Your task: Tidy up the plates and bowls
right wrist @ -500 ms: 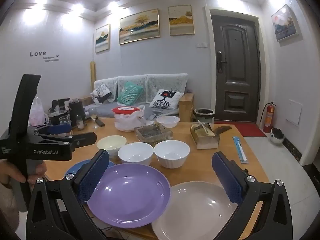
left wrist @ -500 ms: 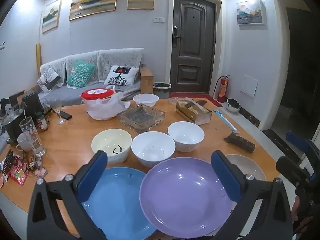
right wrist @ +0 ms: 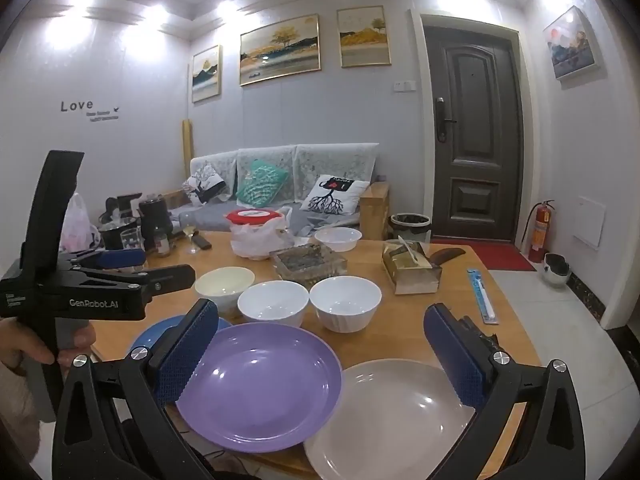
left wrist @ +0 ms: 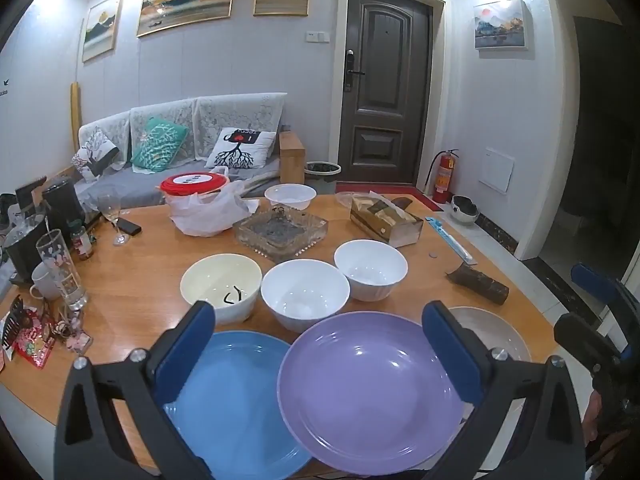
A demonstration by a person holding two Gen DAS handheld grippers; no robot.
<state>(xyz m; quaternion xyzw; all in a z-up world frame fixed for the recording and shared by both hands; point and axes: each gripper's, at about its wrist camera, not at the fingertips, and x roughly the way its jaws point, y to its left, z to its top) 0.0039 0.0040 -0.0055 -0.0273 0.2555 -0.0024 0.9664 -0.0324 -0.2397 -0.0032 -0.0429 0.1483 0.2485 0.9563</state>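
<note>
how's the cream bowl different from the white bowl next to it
The cream bowl is off-white with a yellowish tint; the middle white bowl is a cleaner, brighter white. The cream bowl has small dark bits lying in its bottom, while the white bowl shows nothing dark inside. The cream bowl sits at the left end of the row, the white bowl in the middle. Both stand upright on the wooden table and look similar in size.

Three plates along the near table edge: blue plate (left wrist: 232,396) leftmost, purple plate (left wrist: 368,392) overlapping its rim, beige plate (right wrist: 396,416) rightmost, tucked partly under the purple. Behind, in a row, upright: cream bowl (left wrist: 220,284) holding small dark bits, white bowl (left wrist: 304,292), ribbed white bowl (left wrist: 370,268).
</note>
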